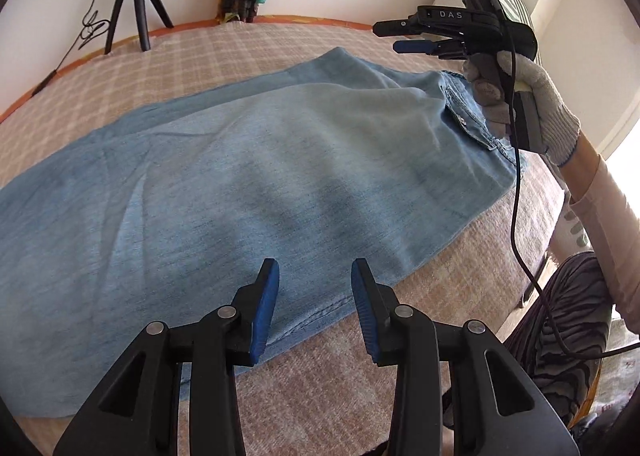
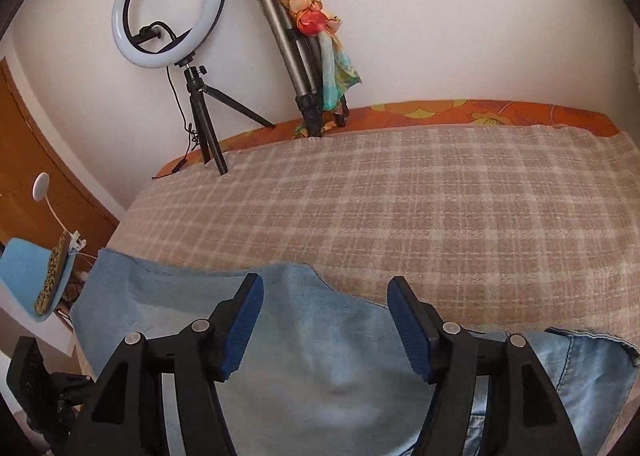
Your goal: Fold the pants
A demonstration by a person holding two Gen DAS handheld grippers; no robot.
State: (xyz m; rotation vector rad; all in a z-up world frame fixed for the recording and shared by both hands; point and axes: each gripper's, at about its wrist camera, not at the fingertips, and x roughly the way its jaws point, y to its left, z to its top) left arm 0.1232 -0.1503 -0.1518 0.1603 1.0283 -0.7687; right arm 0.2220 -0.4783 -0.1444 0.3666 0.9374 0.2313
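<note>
My left gripper (image 1: 315,276): jaws spread, empty, above the pants' (image 1: 248,175) hem at the bed's (image 1: 340,388) near edge. My right gripper (image 2: 325,320): jaws spread, empty, over the waistband end. Pants lie flat across the bed's checked cover; ring light (image 2: 170,7) at its far edge.

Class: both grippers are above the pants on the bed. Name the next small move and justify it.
Probably lower the left gripper onto the hem edge of the pants and close: its fingers are open just above the hem, holding nothing. The right gripper hangs open near the waistband end.
</note>
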